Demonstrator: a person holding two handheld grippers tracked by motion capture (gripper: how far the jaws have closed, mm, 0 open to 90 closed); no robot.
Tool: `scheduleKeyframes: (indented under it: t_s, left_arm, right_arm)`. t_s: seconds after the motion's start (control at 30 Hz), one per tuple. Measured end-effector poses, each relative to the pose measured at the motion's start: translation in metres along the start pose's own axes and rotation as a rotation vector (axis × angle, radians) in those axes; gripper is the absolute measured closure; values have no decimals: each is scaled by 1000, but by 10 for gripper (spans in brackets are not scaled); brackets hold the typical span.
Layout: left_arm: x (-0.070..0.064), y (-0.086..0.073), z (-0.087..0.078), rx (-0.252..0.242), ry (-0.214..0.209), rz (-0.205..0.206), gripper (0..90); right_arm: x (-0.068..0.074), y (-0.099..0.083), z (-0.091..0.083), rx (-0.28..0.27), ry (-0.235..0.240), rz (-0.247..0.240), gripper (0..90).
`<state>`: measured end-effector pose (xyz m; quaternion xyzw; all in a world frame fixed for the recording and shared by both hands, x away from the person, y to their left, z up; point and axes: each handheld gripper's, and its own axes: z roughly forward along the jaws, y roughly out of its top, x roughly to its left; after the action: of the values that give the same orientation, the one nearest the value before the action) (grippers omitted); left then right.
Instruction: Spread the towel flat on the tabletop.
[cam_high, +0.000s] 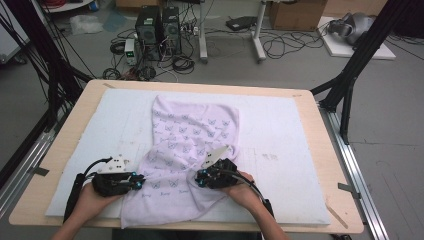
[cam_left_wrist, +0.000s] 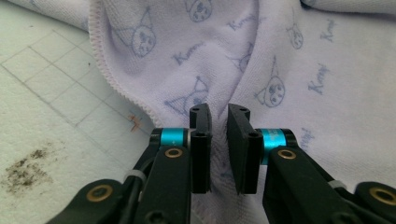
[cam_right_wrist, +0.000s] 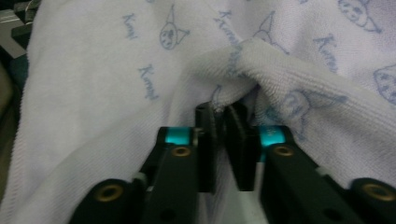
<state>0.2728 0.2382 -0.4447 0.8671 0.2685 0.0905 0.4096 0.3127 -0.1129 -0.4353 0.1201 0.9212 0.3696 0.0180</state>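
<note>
Towel (cam_high: 192, 145) lying soft, limp, light; right gripper (cam_high: 200, 178) pinching a fold at 6 o'clock, left gripper (cam_high: 140, 181) narrowing around cloth at 7, grip uncertain.

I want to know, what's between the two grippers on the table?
Between the left hand-held gripper and the right hand-held gripper, the high view shows a bunched stretch of the lilac cat-print towel, nothing else.
</note>
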Motion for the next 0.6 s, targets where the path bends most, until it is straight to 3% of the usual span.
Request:
scheduleKeyframes:
  t_s: [0.17, 0.33, 0.43, 0.6]
  left_arm:
    - [-5, 2, -4, 0, 8, 16, 844]
    - [-14, 3, -17, -22, 7, 19, 848]
    - [-24, 5, -27, -37, 7, 28, 849]
    - [-42, 11, -51, -90, -27, 30, 845]
  right_arm:
    - [8, -9, -21, -49, 2, 20, 861]
    - [26, -30, -56, -111, -23, 54, 864]
    - [40, -42, -79, -139, -42, 76, 864]
    - [70, -51, -120, -179, -50, 65, 856]
